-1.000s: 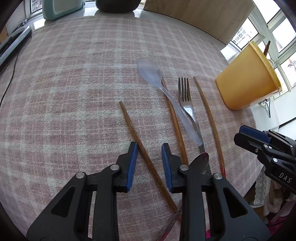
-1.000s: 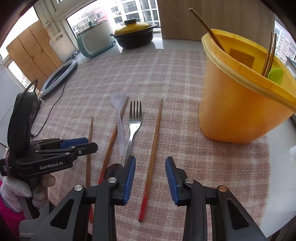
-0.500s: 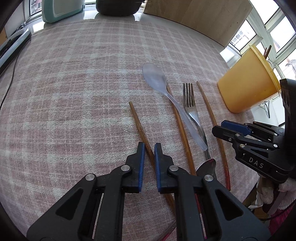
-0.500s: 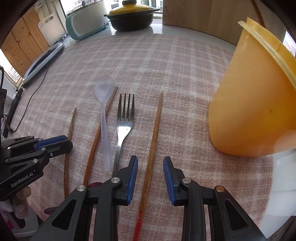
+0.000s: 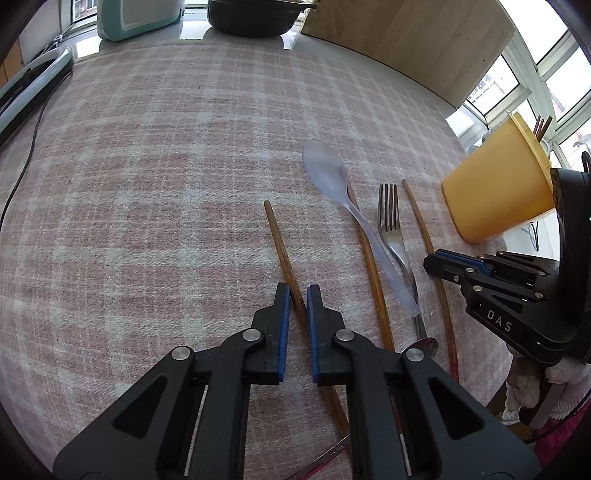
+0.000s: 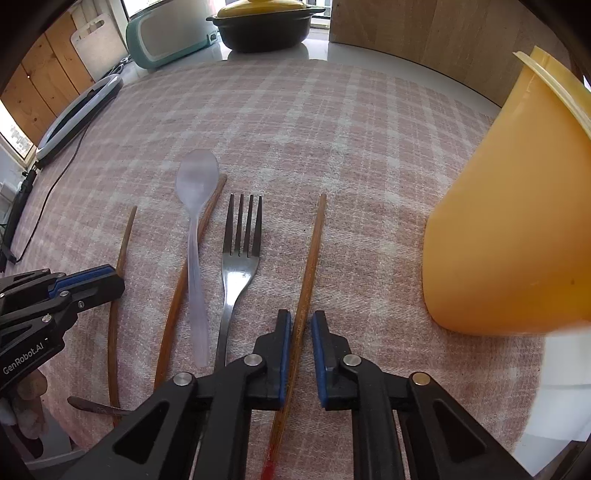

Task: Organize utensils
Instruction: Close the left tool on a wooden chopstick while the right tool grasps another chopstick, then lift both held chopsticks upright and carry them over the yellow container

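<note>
Several utensils lie side by side on the checked cloth: three brown chopsticks, a clear plastic spoon [image 6: 197, 177] and a metal fork [image 6: 240, 258]. My left gripper [image 5: 297, 291] is shut on the leftmost chopstick [image 5: 279, 240], which runs between its blue pads. My right gripper [image 6: 300, 317] points down at the cloth. Its jaws are closing, and the pads meet the rightmost chopstick [image 6: 314, 240] near its red-tipped end. The third chopstick [image 6: 177, 291] lies partly under the spoon. A yellow container [image 6: 509, 221] stands to the right, with utensils sticking out of it [image 5: 543, 125].
A small metal spoon [image 5: 423, 345] lies at the near table edge. At the back stand a dark pot with a yellow lid [image 6: 264, 26], a teal appliance [image 6: 166, 37] and a wooden board [image 6: 424, 29]. A ring light [image 6: 77, 114] with its cable lies at the left.
Both grippers' jaws have narrowed onto their chopsticks. The right gripper came down and forward toward the cloth. The left gripper slid forward along its chopstick.
</note>
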`<action>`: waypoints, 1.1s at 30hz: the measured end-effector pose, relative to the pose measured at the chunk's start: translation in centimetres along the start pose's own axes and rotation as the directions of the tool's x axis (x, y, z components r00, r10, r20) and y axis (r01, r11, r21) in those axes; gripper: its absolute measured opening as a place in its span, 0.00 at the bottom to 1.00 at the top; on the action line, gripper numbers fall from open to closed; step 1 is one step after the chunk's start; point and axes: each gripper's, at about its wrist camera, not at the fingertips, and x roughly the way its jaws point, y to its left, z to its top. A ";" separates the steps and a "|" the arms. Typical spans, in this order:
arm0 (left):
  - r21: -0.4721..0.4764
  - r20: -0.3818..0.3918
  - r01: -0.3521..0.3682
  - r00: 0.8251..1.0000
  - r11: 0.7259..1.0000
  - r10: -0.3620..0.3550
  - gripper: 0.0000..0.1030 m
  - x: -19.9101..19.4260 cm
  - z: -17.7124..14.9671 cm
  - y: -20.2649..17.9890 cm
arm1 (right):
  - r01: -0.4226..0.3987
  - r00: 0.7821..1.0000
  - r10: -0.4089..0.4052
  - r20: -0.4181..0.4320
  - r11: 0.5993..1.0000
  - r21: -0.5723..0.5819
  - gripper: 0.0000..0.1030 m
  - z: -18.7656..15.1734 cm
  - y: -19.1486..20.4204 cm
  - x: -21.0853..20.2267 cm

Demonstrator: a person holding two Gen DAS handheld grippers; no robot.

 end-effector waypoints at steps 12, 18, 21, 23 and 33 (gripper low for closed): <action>-0.035 0.088 0.000 0.996 0.999 0.003 0.06 -3.7 0.1 1.9 | -0.080 0.991 0.075 0.112 0.996 0.035 0.04 -1.3 -0.6 -3.1; -0.054 0.148 -0.001 0.989 0.999 0.009 0.05 -6.1 0.2 2.9 | -0.137 0.973 0.120 0.198 0.988 0.073 0.04 -2.0 -0.9 -5.3; -0.051 0.176 -0.011 0.984 0.999 0.020 0.05 -7.3 0.2 3.1 | -0.147 0.966 0.126 0.226 0.986 0.076 0.04 -2.3 -0.9 -5.9; -0.057 0.195 -0.013 0.981 0.998 0.024 0.04 -7.7 0.5 2.9 | -0.152 0.962 0.128 0.242 0.985 0.082 0.04 -2.5 -1.0 -6.4; -0.056 0.285 -0.011 0.958 0.998 0.027 0.03 -11.2 0.9 2.9 | -0.171 0.924 0.138 0.356 0.983 0.063 0.04 -3.4 -1.0 -9.8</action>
